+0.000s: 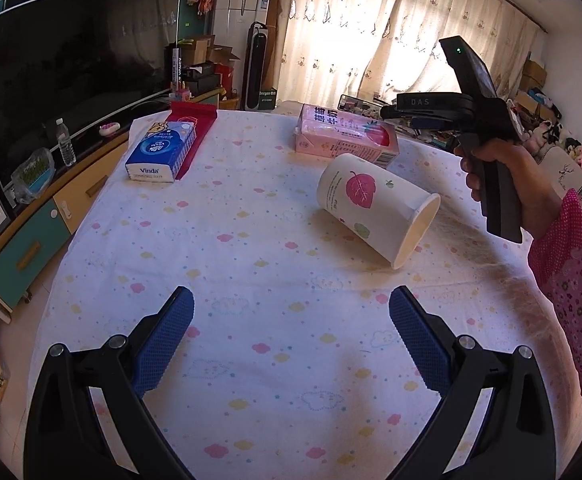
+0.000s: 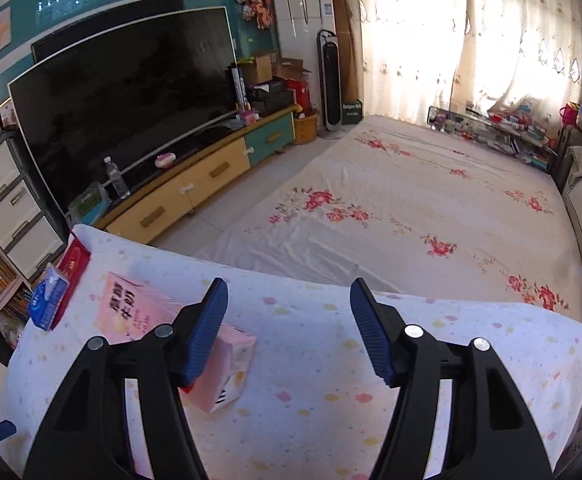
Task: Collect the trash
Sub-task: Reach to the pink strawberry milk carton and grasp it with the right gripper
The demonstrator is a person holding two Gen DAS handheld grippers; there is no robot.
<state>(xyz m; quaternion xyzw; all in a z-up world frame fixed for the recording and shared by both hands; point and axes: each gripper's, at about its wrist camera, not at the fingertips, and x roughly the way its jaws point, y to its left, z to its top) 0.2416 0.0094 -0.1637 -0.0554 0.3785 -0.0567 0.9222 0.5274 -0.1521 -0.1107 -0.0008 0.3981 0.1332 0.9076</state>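
A white paper cup (image 1: pixel 375 214) with a pink leaf print lies on its side on the table, mouth toward the right. A pink milk carton (image 1: pixel 345 136) lies flat behind it; it also shows in the right wrist view (image 2: pixel 143 314). My left gripper (image 1: pixel 291 304) is open and empty, low over the tablecloth, in front of the cup. My right gripper (image 2: pixel 289 296) is open and empty, above the table's far edge, to the right of the carton. Its body (image 1: pixel 463 110) shows in the left wrist view, held above and to the right of the cup.
A blue Vinda tissue pack (image 1: pixel 161 152) rests on a red box (image 1: pixel 195 120) at the table's far left. The table has a cloud-print cloth (image 1: pixel 251 240). Beyond it are a bed (image 2: pixel 411 200), a TV (image 2: pixel 123 96) and a cabinet (image 2: pixel 195 184).
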